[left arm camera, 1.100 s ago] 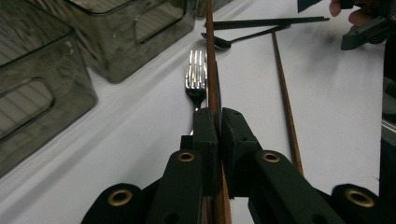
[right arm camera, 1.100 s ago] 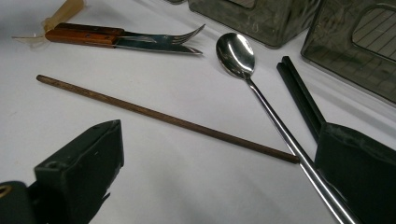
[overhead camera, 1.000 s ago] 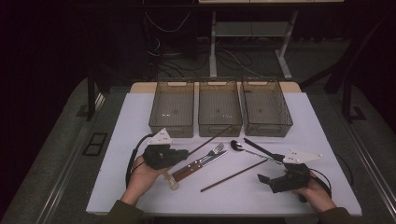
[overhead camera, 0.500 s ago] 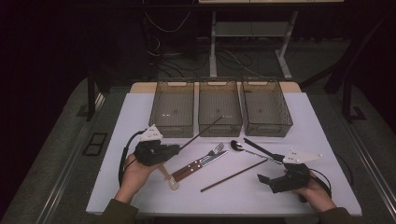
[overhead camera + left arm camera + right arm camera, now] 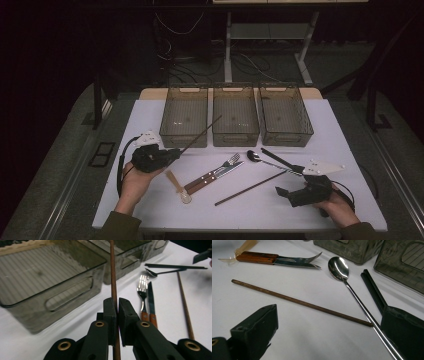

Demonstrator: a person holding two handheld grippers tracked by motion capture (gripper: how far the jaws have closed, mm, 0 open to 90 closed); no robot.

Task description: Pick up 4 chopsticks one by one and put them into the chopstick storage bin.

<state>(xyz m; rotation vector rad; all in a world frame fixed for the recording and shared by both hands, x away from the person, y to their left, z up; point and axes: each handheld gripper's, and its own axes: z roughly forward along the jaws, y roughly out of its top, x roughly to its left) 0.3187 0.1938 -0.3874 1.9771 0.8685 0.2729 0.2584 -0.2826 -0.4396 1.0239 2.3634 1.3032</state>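
My left gripper is shut on a brown wooden chopstick, held off the table at the left. The stick slants up and right, its tip over the left bin's front corner. In the left gripper view the chopstick runs straight up between the closed pads. A second brown chopstick lies flat on the white table. My right gripper rests at the front right, open, its jaws either side of the spoon's handle and the chopstick's end.
Three smoky plastic bins stand in a row at the back: left, middle and right. A fork and a knife with wooden handles, a pale small spoon, a steel spoon and black chopsticks lie mid-table.
My left gripper has carried the brown chopstick left and slightly up, so its tip has swung from in front of the middle bin toward the left bin. The right gripper has stayed put.
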